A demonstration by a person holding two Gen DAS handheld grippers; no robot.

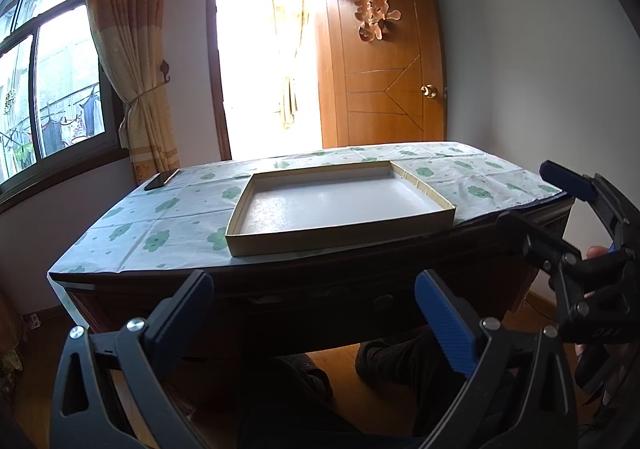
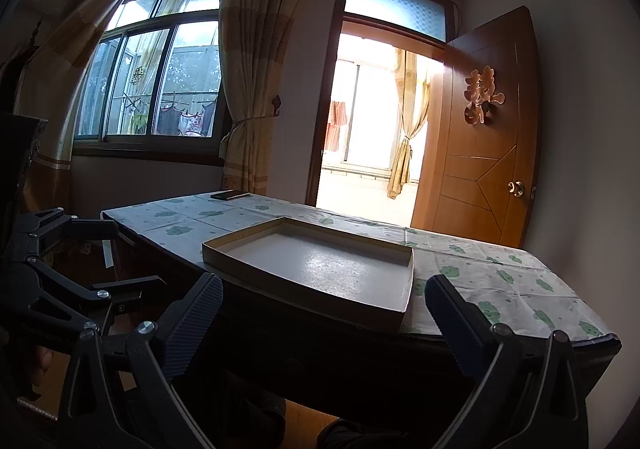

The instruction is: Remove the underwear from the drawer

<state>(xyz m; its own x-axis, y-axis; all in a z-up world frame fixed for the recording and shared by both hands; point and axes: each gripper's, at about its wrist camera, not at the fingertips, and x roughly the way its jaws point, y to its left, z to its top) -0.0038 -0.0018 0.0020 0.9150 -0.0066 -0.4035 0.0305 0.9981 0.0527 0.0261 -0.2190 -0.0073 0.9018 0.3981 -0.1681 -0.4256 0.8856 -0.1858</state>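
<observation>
My left gripper and right gripper both hang spread apart and empty before the dark table. No underwear shows; I judge it sits in the shut drawer below the tray, so I'd hook that front squarely and pull straight.

We see a shallow empty cardboard tray lying flat on the surface's green-patterned cloth. A dark phone rests near the far corner. Behind stand a tied curtain and an open wooden door.
</observation>
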